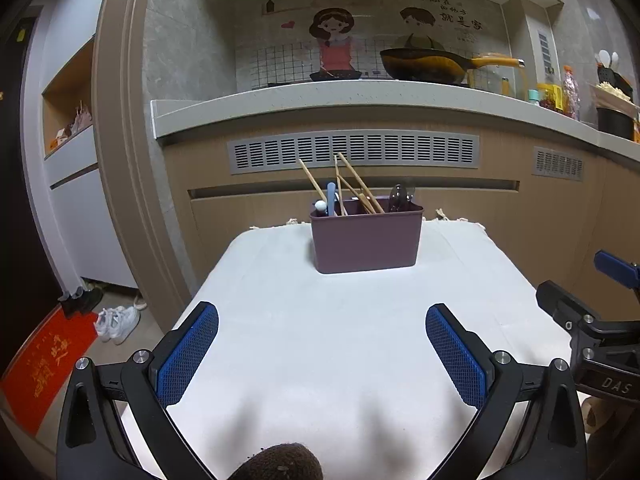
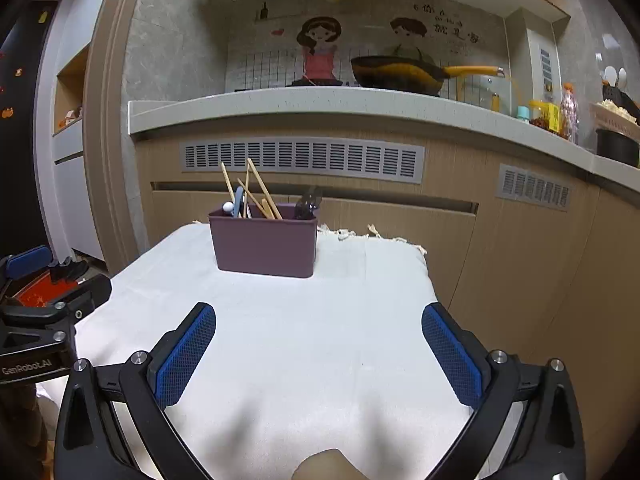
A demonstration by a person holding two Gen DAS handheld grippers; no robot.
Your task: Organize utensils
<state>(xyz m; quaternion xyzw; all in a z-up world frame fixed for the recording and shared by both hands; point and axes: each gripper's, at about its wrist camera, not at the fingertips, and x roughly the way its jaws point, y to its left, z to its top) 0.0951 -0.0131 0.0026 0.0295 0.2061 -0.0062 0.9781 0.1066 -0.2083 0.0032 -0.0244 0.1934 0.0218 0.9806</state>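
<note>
Nearest, the left gripper (image 1: 322,350) and right gripper (image 2: 319,350) both gape wide and hold nothing above the cloth-covered table (image 1: 340,320), while the purple caddy (image 1: 366,238) stands near its far edge, holding chopsticks (image 1: 356,188) and spoons (image 1: 400,198).

You have a plain dull-purple caddy (image 1: 366,240) on a white cloth (image 1: 340,340), with pale tan chopsticks (image 1: 358,186) and a light blue handle (image 1: 331,199) sticking out of it. Your left gripper (image 1: 322,354) and right gripper (image 2: 319,354) are black, each with blue cross-hatched pads (image 1: 188,354)
</note>
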